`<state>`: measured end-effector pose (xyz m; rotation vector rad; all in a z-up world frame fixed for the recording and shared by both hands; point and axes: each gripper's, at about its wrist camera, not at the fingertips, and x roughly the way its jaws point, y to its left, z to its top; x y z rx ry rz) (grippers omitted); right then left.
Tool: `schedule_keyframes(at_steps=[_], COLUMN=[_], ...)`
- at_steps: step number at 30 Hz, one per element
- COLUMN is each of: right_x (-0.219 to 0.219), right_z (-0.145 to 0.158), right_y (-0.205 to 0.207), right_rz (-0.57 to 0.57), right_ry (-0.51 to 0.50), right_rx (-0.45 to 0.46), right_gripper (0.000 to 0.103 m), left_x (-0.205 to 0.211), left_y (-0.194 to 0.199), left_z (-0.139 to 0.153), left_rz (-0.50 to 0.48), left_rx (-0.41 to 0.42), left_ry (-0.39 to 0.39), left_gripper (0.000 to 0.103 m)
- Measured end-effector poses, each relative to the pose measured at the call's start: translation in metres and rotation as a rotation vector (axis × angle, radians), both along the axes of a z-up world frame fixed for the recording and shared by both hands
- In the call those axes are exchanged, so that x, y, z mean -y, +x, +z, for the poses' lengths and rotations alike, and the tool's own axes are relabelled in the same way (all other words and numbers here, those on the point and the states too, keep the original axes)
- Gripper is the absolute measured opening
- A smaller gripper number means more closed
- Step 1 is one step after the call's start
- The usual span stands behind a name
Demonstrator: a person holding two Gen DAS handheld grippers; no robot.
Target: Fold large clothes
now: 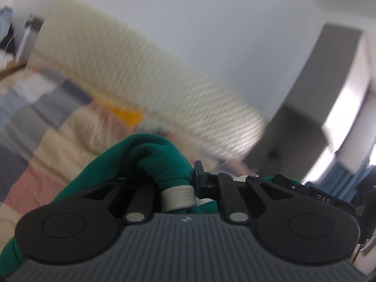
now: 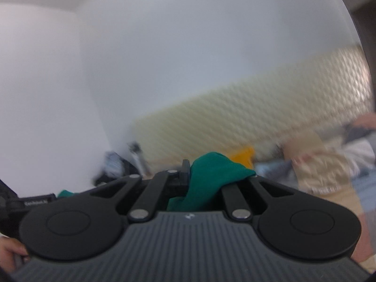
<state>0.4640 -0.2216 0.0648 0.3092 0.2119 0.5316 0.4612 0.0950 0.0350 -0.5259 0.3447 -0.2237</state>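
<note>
Bedroom, mid-fold | Both claws clamped on the green top: left gripper (image 1: 174,178) pinches a bunch by its white ribbed cuff (image 1: 178,198), right gripper (image 2: 211,176) another fold | top (image 2: 211,183) hangs between them above the patchwork bed (image 1: 54,127) | keep both edges taut and level, lower evenly, release only once flat.

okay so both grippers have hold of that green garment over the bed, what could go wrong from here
1. The left gripper pinches a bunched wad of the green garment near its white ribbed cuff; a bunched grip may slip or leave the fold crooked.
2. The right gripper holds only a small peak of the cloth, which could pull free if tugged.
3. Both views are motion-blurred, and the patchwork bedspread looks rumpled, so the garment might land creased.
</note>
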Motion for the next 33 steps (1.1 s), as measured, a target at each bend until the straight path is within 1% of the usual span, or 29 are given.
schedule_keyframes(at_steps=[1,2,4,6,7,8,11,13,14,16,19,22,25,27,29,31,32,33], right_x=[-0.005,-0.009,-0.026,-0.037,-0.043,-0.044,-0.054,-0.058,-0.062,-0.066,-0.072,-0.079,-0.087,-0.088,-0.086,-0.086,-0.086,-0.086], right_z=[-0.022,-0.050,-0.097,-0.138,-0.155,-0.175,-0.214,-0.235,-0.238,-0.252,-0.270,-0.281,-0.286,-0.287,-0.284,-0.279,-0.276,-0.272], right_y=[0.023,0.051,0.099,0.132,0.132,0.147,0.169,0.174,0.168,0.176,0.189,0.193,0.194,0.196,0.192,0.186,0.183,0.180], right_rz=[-0.012,-0.023,-0.039,-0.060,-0.064,-0.068,-0.070,-0.072,-0.073,-0.073,-0.070,-0.082,-0.083,-0.080,-0.084,-0.082,-0.084,-0.085], right_ry=[-0.016,-0.027,-0.050,-0.081,-0.082,-0.071,-0.062,-0.084,-0.093,-0.107,-0.127,-0.167,-0.215,-0.215,-0.202,-0.213,-0.213,-0.207], right_rx=[-0.023,-0.057,-0.118,-0.153,-0.169,-0.193,-0.236,-0.247,-0.252,-0.269,-0.307,-0.326,-0.319,-0.326,-0.307,-0.289,-0.289,-0.293], right_gripper=[0.008,0.008,0.008,0.008,0.008,0.008,0.008,0.008,0.008,0.008,0.008,0.008,0.008,0.008,0.009,0.010,0.010,0.010], left_x=[-0.002,-0.005,-0.012,-0.016,-0.016,-0.018,-0.025,-0.030,-0.032,-0.035,-0.033,-0.032,-0.031,-0.028,-0.025,-0.022,-0.020,-0.019], left_y=[0.026,0.051,0.087,0.123,0.137,0.159,0.195,0.210,0.216,0.220,0.217,0.220,0.217,0.210,0.208,0.201,0.198,0.194], left_z=[-0.027,-0.056,-0.114,-0.161,-0.180,-0.202,-0.248,-0.267,-0.276,-0.288,-0.296,-0.302,-0.298,-0.291,-0.287,-0.280,-0.276,-0.272], left_rz=[0.007,0.007,-0.001,0.006,0.012,0.019,0.034,0.041,0.043,0.051,0.055,0.066,0.071,0.072,0.070,0.070,0.070,0.070], left_rx=[-0.038,-0.072,-0.111,-0.137,-0.156,-0.181,-0.247,-0.301,-0.324,-0.362,-0.397,-0.429,-0.445,-0.443,-0.431,-0.424,-0.419,-0.414], left_ry=[0.012,0.023,0.036,0.047,0.056,0.067,0.083,0.082,0.081,0.085,0.093,0.102,0.099,0.111,0.129,0.145,0.146,0.148], left_gripper=[0.014,0.014,0.014,0.014,0.014,0.014,0.014,0.015,0.014,0.015,0.015,0.015,0.015,0.015,0.015,0.022,0.031,0.046])
